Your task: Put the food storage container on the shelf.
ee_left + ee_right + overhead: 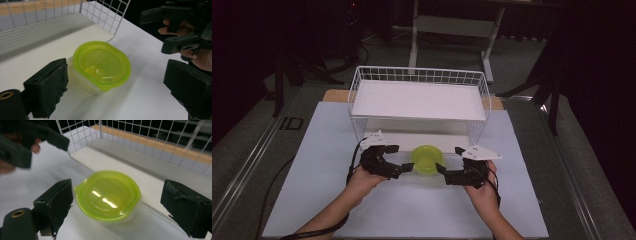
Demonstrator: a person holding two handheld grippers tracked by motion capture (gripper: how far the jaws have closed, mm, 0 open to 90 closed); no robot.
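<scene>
Two tongs flank the green-lidded container, which sits on the counter at six o'clock of the wire shelf rack. Left tongs at its nine o'clock and right tongs at three both stand released, pads clear. Best to close in level from both sides, gripping the clear tub below the lid rim so it doesn't pop or tilt.

Dim, dark surroundings; glare on the green lid; gripper views slightly blurred.
</scene>
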